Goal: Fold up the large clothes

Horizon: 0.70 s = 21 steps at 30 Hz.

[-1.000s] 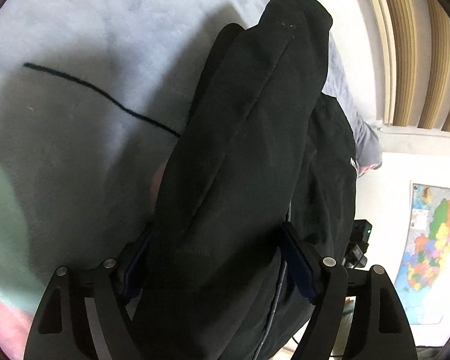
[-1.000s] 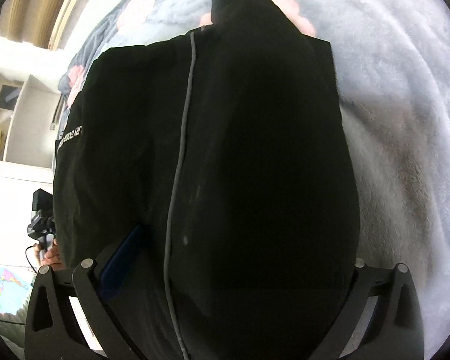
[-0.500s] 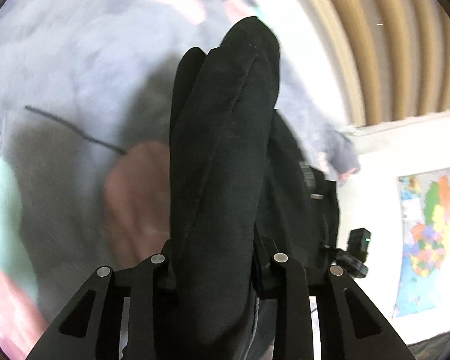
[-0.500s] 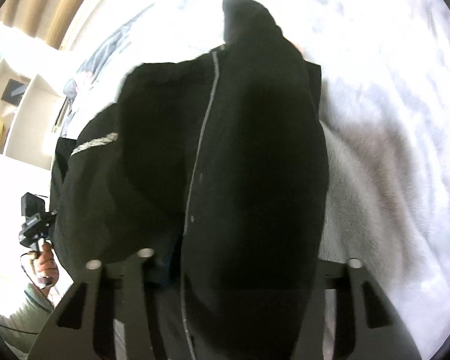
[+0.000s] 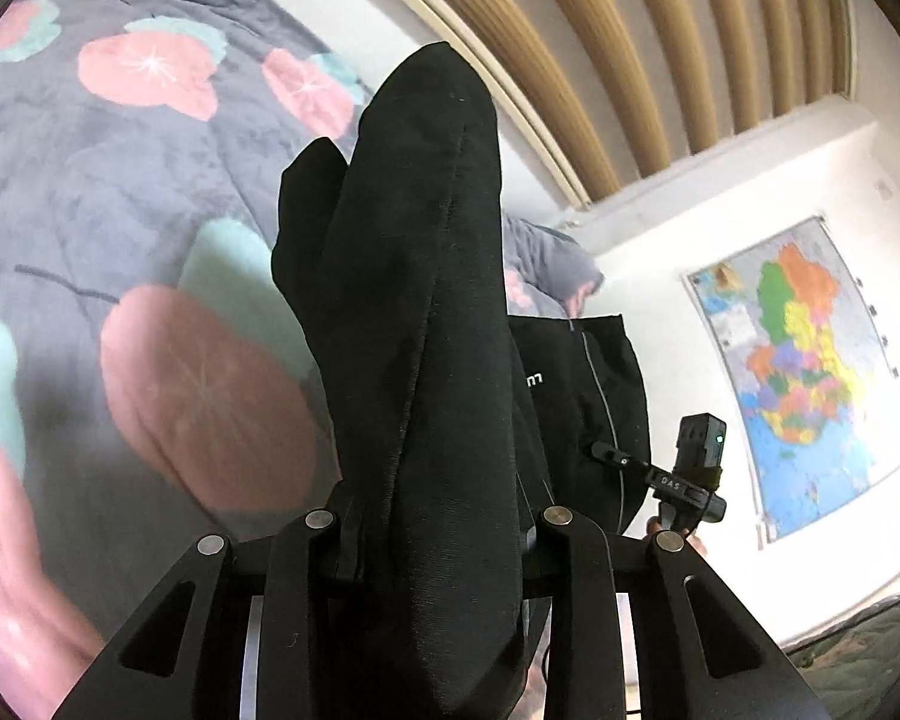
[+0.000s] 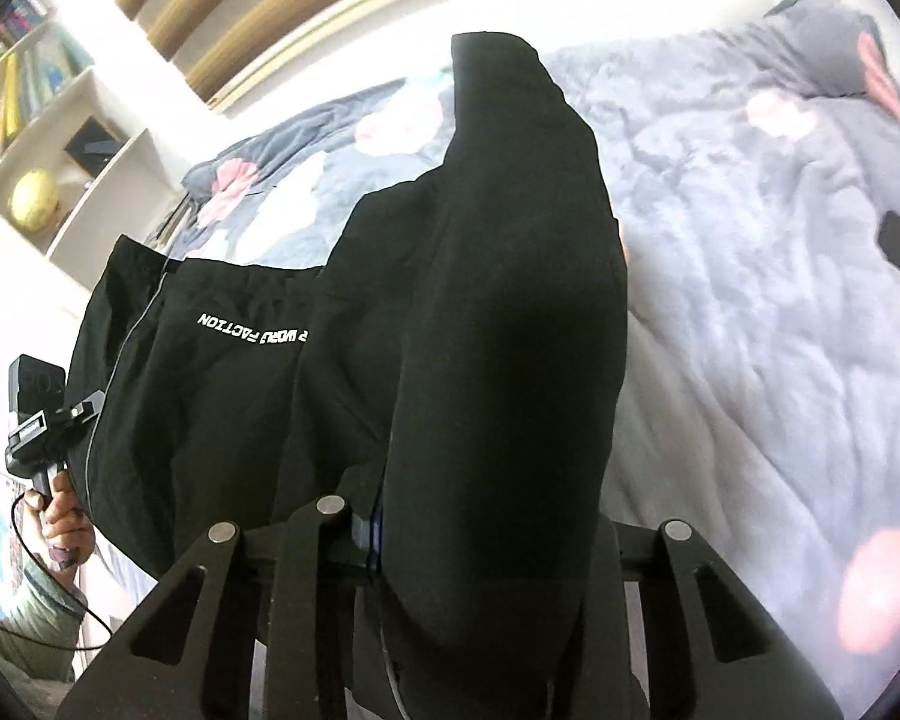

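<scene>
Black garment (image 5: 426,324) bunched thick between the fingers of the left gripper (image 5: 432,534), clamped tight, rising up the middle of the left wrist frame to a rounded tip near top centre. More of the same garment hanging at centre right of that frame, with a grey zip line and white lettering. Floral blanket (image 5: 120,192), grey with pink and teal blooms, filling the left half. Wooden slats (image 5: 660,42) across the upper right, coloured wall map (image 5: 798,378) at right. Right gripper's handle and camera unit at lower right, beside the hanging cloth.

Same story in the right wrist frame: right gripper (image 6: 480,534) jaws closing, pads pressed on a fat fold of the garment (image 6: 510,312) running up the centre. Lettered panel spread at centre left. Blanket (image 6: 750,300) across the right half. Bookshelf (image 6: 36,114) with a yellow ball at upper left. Person's hand (image 6: 60,510) on the left gripper's handle at lower left, cable trailing below.
</scene>
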Each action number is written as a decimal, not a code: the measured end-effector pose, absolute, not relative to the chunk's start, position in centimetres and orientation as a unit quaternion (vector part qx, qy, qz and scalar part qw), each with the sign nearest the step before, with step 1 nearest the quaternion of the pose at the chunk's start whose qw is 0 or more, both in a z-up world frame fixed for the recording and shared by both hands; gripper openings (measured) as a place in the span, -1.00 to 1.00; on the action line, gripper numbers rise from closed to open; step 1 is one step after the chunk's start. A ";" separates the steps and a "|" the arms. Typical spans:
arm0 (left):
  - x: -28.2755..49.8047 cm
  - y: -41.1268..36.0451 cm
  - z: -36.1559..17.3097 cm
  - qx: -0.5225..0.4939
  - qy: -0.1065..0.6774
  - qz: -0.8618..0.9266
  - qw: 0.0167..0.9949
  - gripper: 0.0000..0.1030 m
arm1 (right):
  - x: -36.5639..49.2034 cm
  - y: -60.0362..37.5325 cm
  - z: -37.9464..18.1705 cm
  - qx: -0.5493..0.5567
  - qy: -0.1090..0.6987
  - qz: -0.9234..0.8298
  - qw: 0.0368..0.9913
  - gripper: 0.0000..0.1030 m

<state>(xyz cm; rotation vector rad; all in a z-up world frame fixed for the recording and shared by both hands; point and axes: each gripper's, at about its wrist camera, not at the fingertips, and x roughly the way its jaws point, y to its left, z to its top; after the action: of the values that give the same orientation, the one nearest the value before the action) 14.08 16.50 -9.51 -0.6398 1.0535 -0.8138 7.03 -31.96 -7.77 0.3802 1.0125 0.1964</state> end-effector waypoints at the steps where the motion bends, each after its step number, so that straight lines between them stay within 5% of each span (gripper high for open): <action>1: 13.5 16.8 -9.5 -0.294 0.482 -0.372 0.737 -0.39 | 6.0 -31.8 -7.3 0.178 0.481 0.091 0.854 -0.31; 11: 7.6 16.1 -17.0 -0.269 0.580 -0.320 0.699 -0.36 | -2.0 -32.0 -11.8 0.232 0.536 0.030 0.811 -0.32; 17: 6.7 23.4 -24.6 -0.372 0.632 -0.167 0.660 -0.20 | -2.5 -33.7 -16.3 0.290 0.567 -0.045 0.770 -0.21; 21: 5.7 27.1 -23.3 -0.406 0.603 -0.154 0.669 -0.15 | -3.8 -35.3 -16.3 0.283 0.569 -0.121 0.763 0.25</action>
<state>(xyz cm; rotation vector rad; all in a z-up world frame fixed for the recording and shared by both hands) 5.66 27.10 -23.31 -0.9164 1.3603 -0.3465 -3.84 -35.32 -16.25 0.6155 1.2369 -0.2641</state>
